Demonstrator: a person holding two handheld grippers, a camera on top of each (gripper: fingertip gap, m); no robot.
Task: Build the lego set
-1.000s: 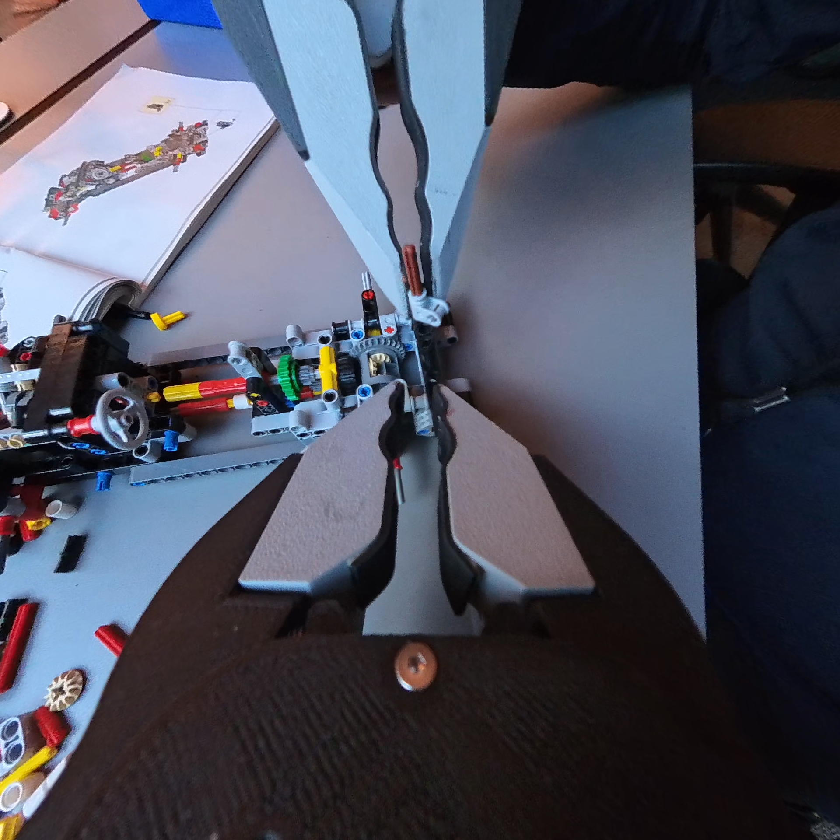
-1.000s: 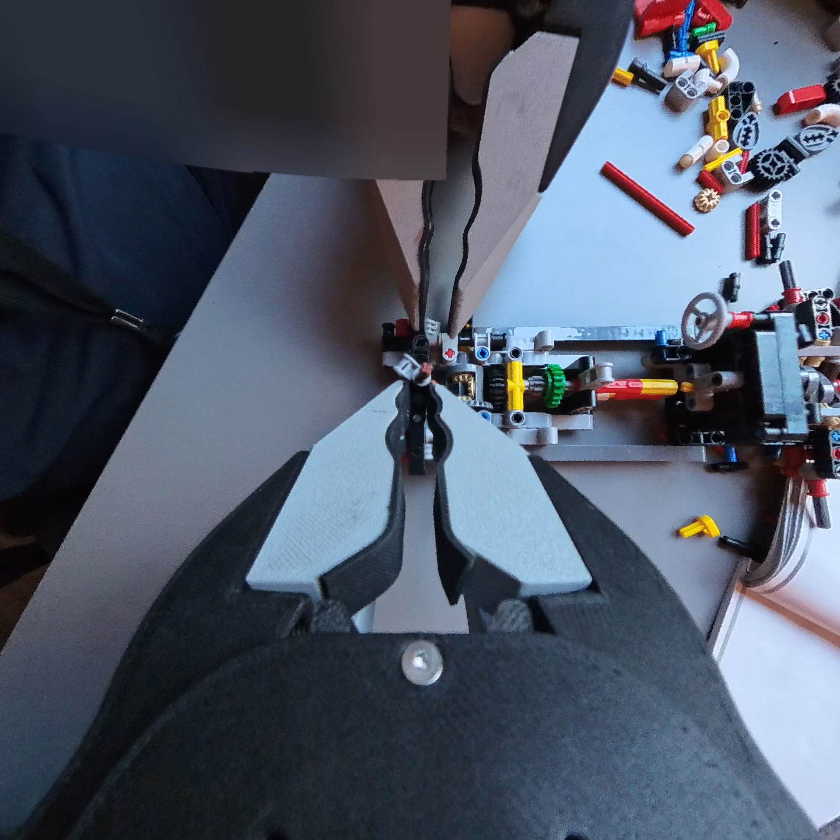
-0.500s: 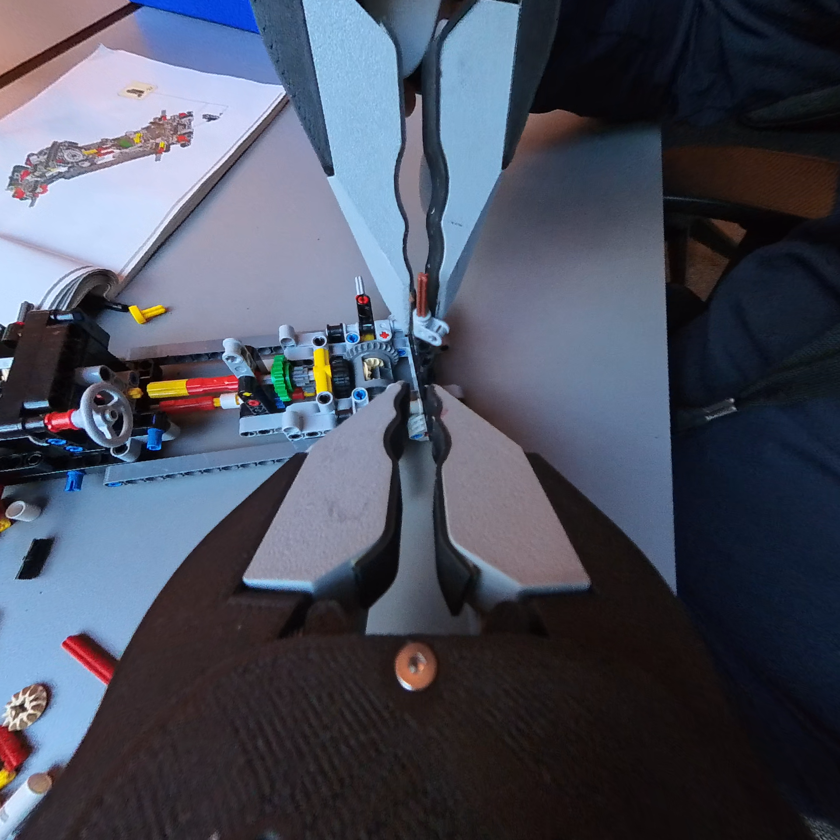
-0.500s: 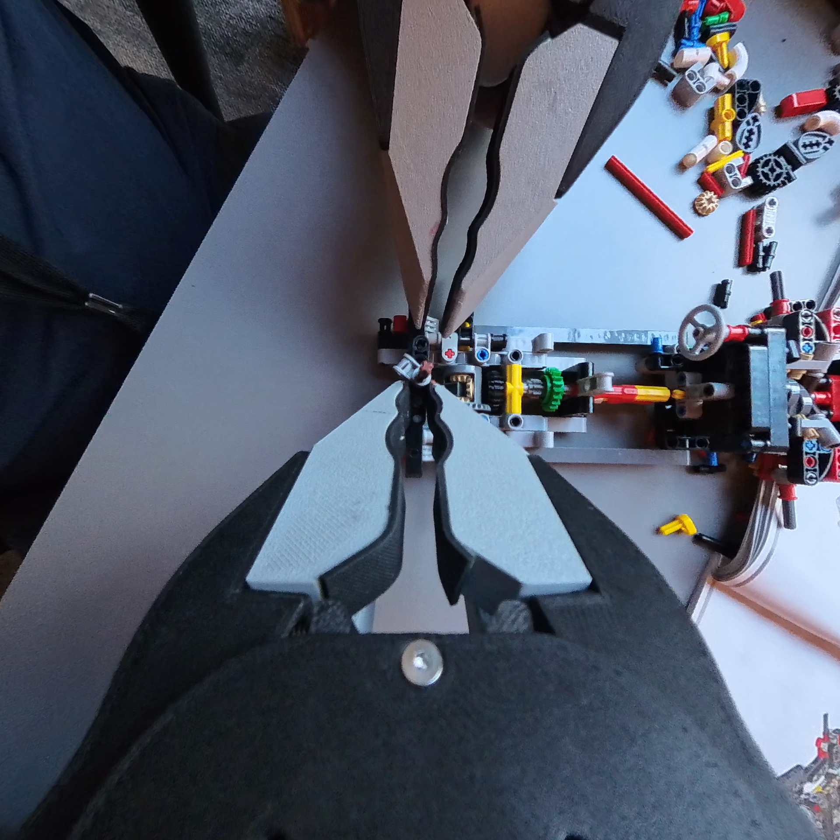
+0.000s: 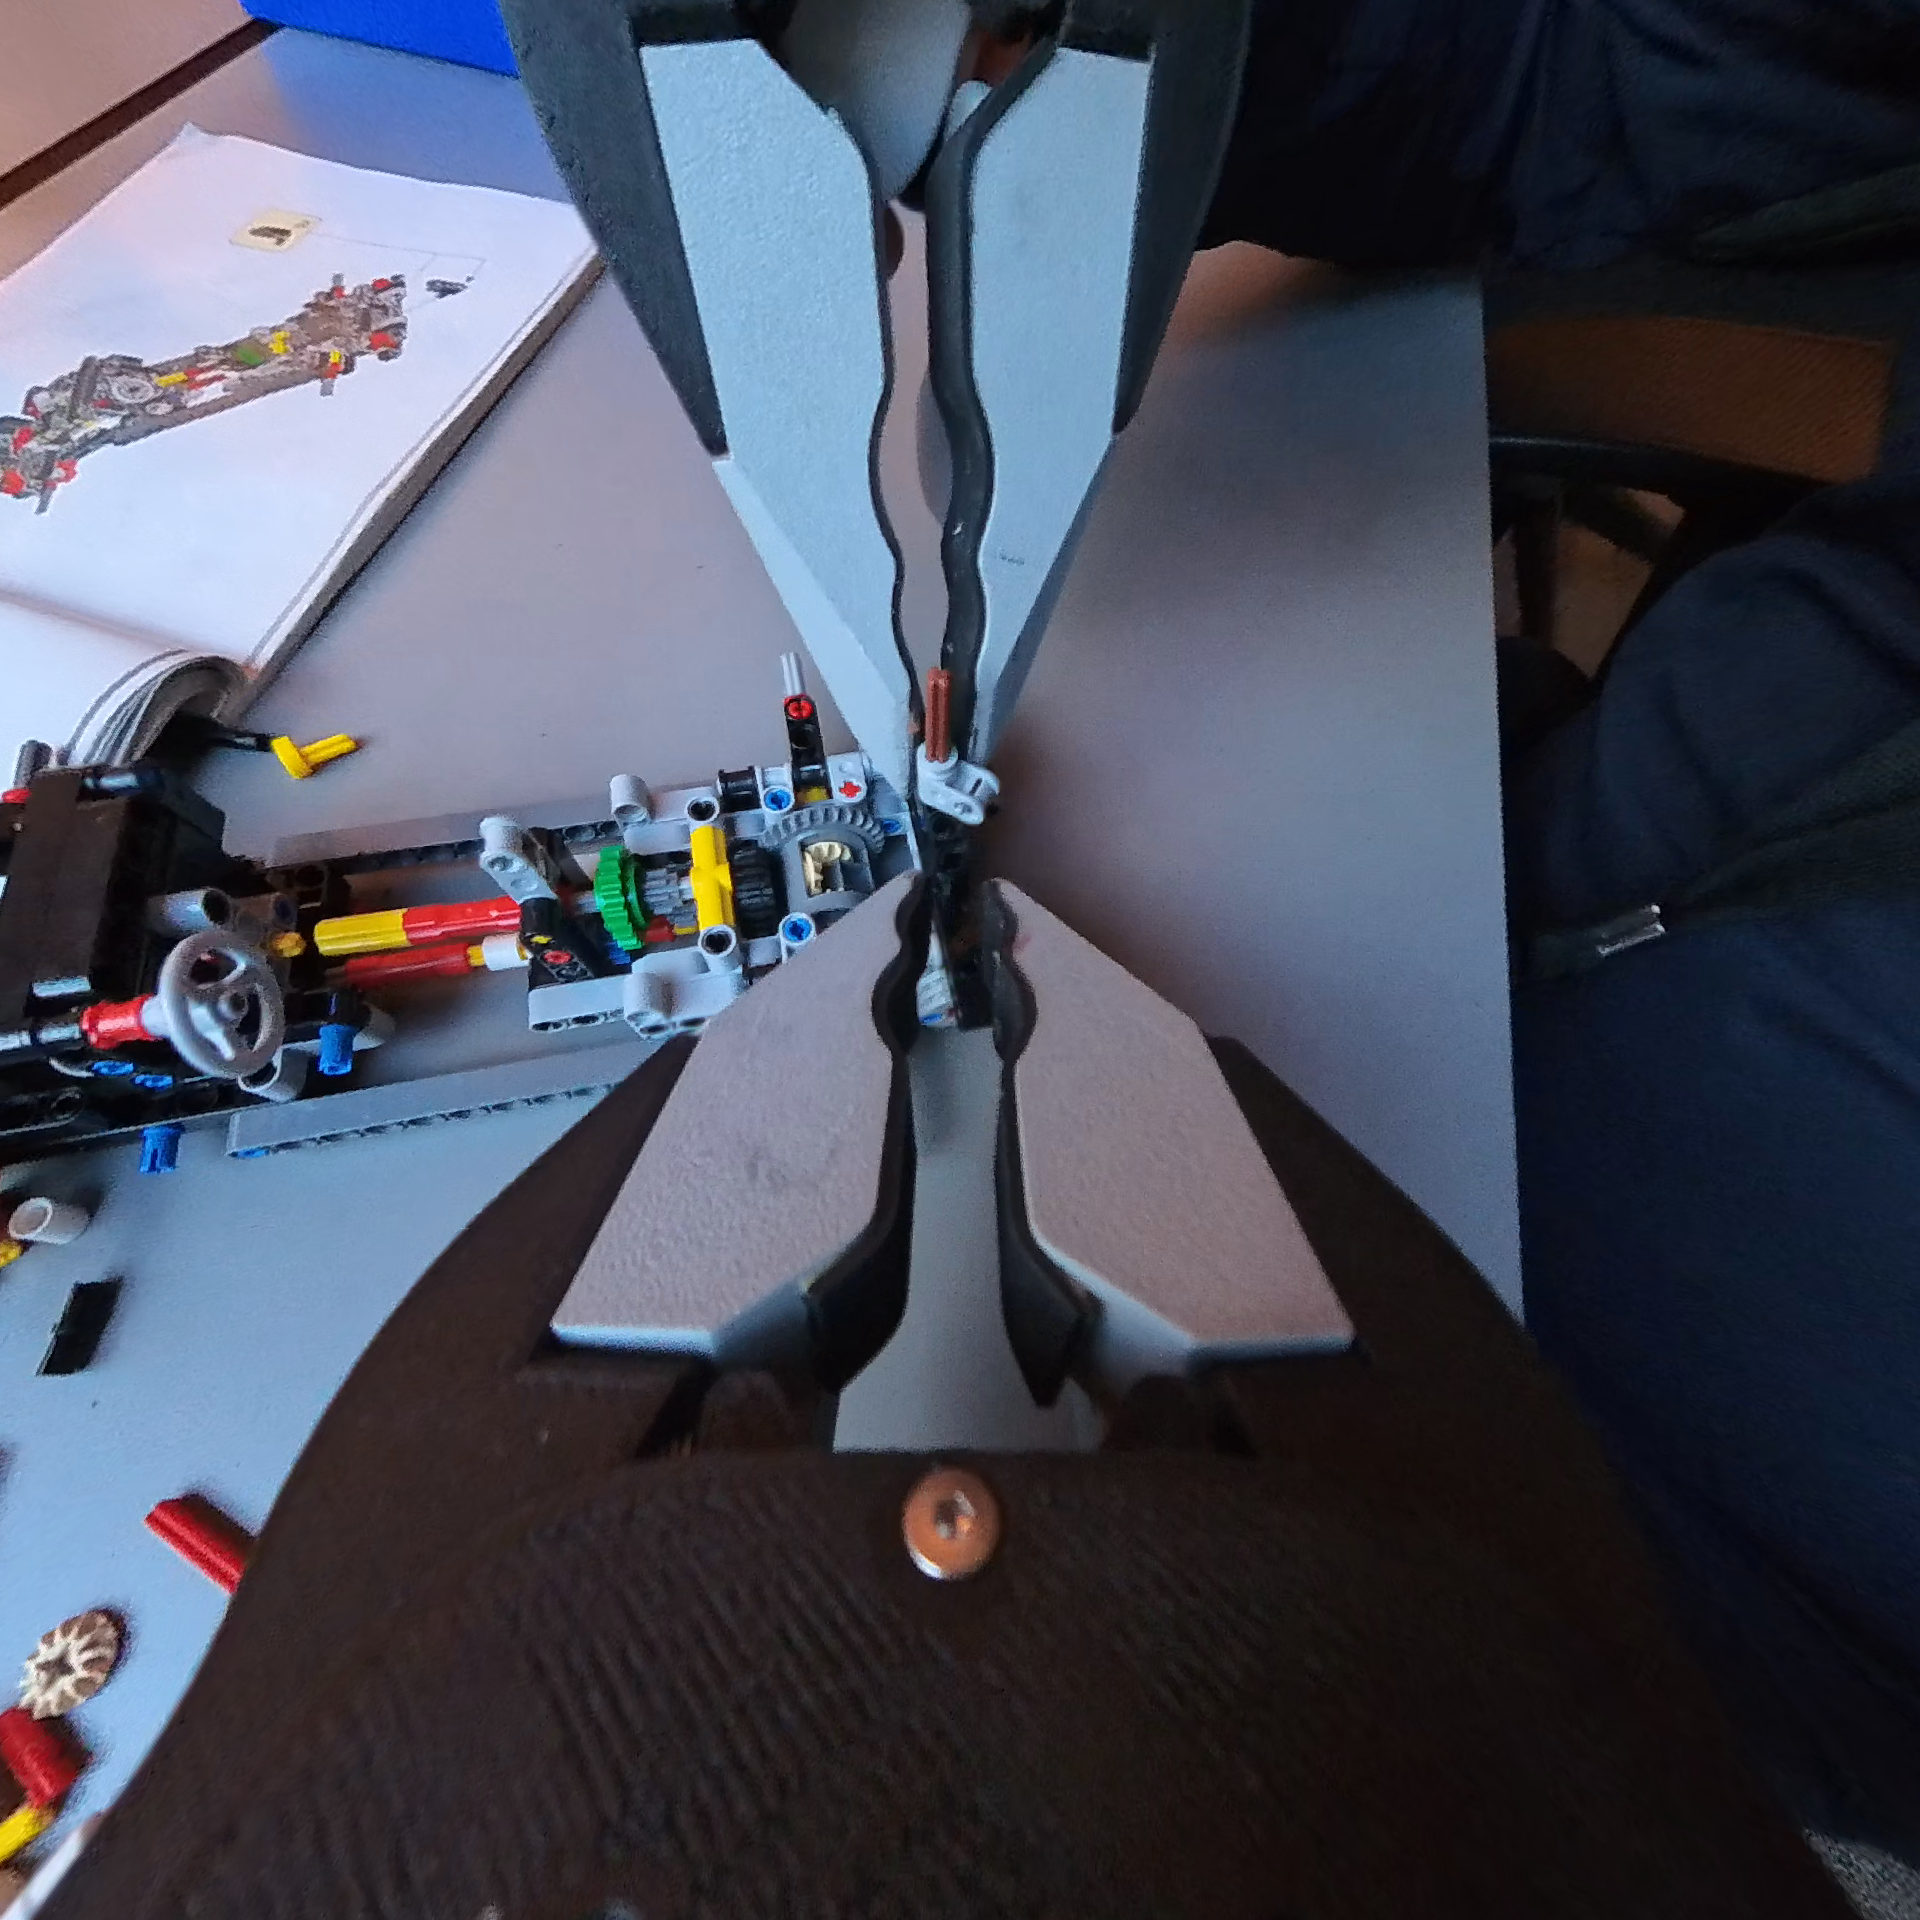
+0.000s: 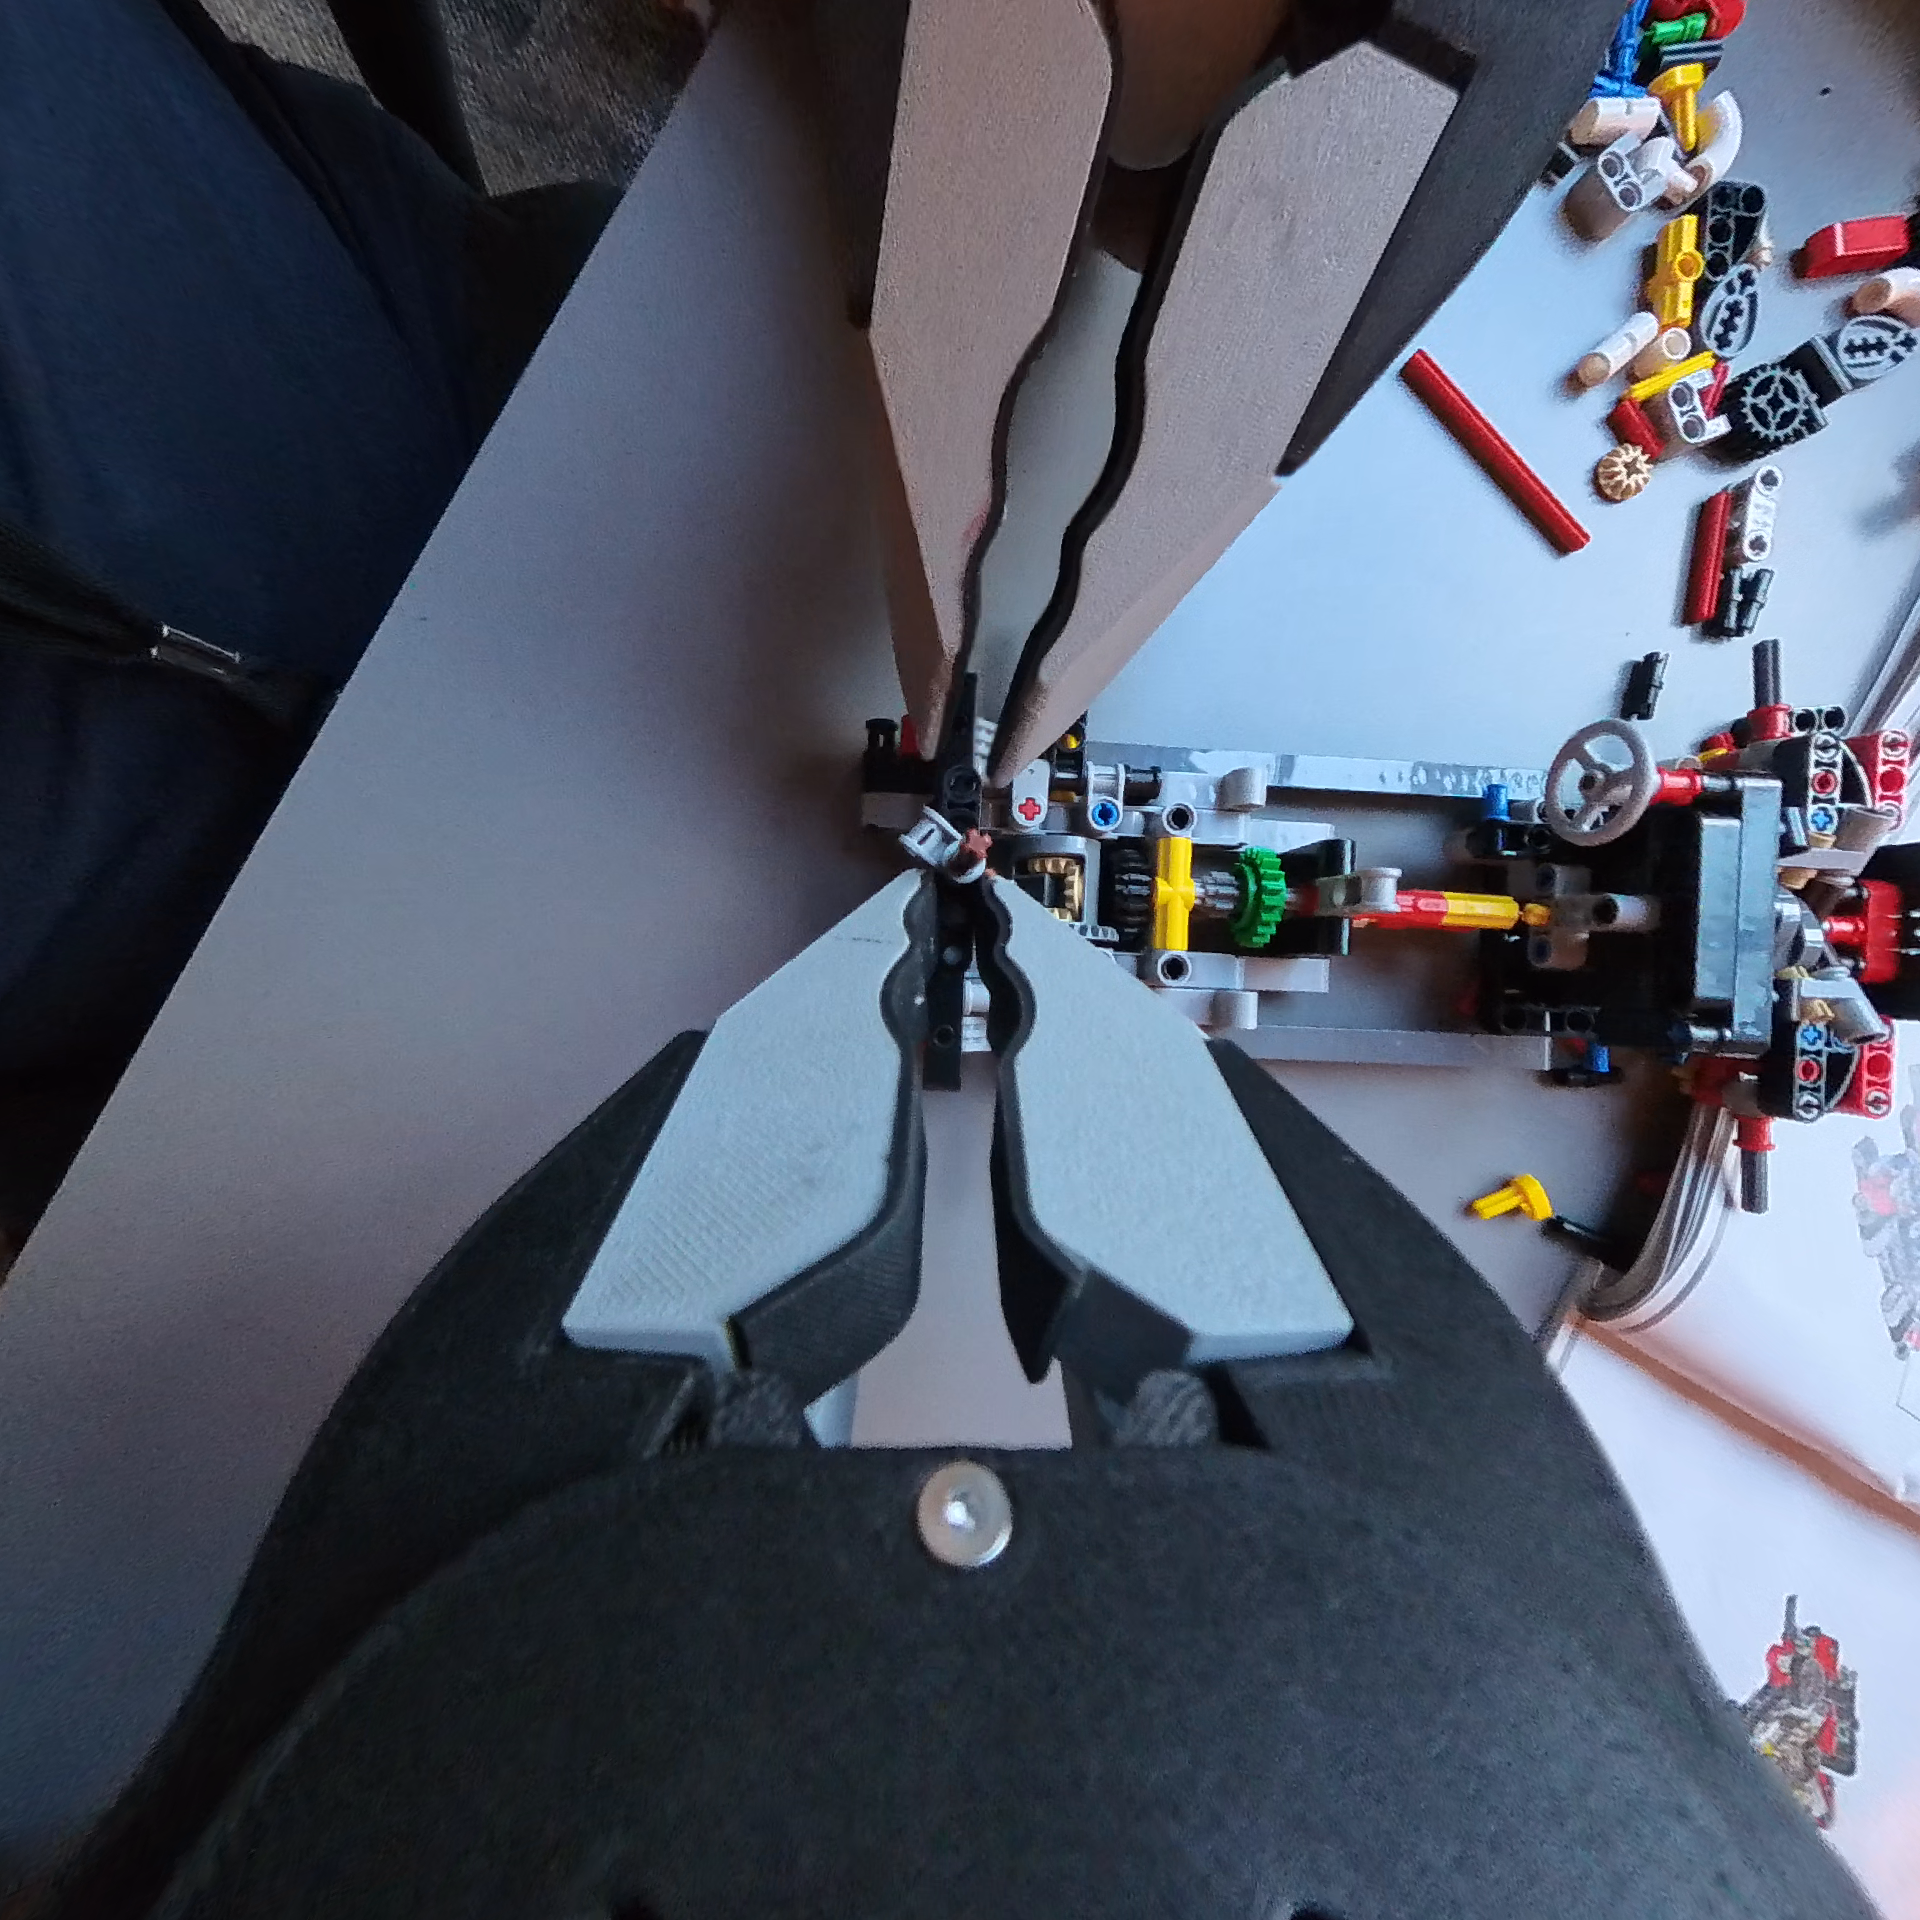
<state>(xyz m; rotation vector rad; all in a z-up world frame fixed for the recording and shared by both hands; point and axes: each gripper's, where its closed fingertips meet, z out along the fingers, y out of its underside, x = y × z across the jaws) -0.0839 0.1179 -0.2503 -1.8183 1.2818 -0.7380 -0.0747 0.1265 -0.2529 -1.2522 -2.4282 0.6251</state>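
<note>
The left tool [image 5: 951, 935] is closed on a black beam [image 5: 961, 935] at the near end of a long brick-built chassis [image 5: 665, 904]; its dark wavy pads press the beam from both sides, with a pale ribbed part wedged beside it. The right tool [image 6: 961, 940] grips the same black beam from the opposite side, its pads pinching the beam's flat faces. The two tools meet nose to nose across that end of the model, each showing in the other's view as a pair of grey fingers coming down from above.

Just past the tips, a small light-grey connector [image 5: 961, 790] sits on the beam with a short brown axle [image 5: 940, 712] standing up out of it, right beside the right tool's fingertips.

The chassis lies along the grey worktop [image 5: 1247, 727] near its edge, with a green gear [image 6: 1259, 894], a yellow cross piece [image 6: 1174, 894], a tan bevel gear in a grey housing and a grey steering wheel [image 6: 1600, 779] farther along.

An open instruction booklet [image 5: 260, 416] lies beyond the model. Loose parts are scattered about: a long red axle [image 6: 1491, 447], a tan gear [image 6: 1624, 473], a yellow pin [image 6: 1512, 1200].

A person in dark blue clothing [image 5: 1714, 1039] sits at the worktop's edge.
</note>
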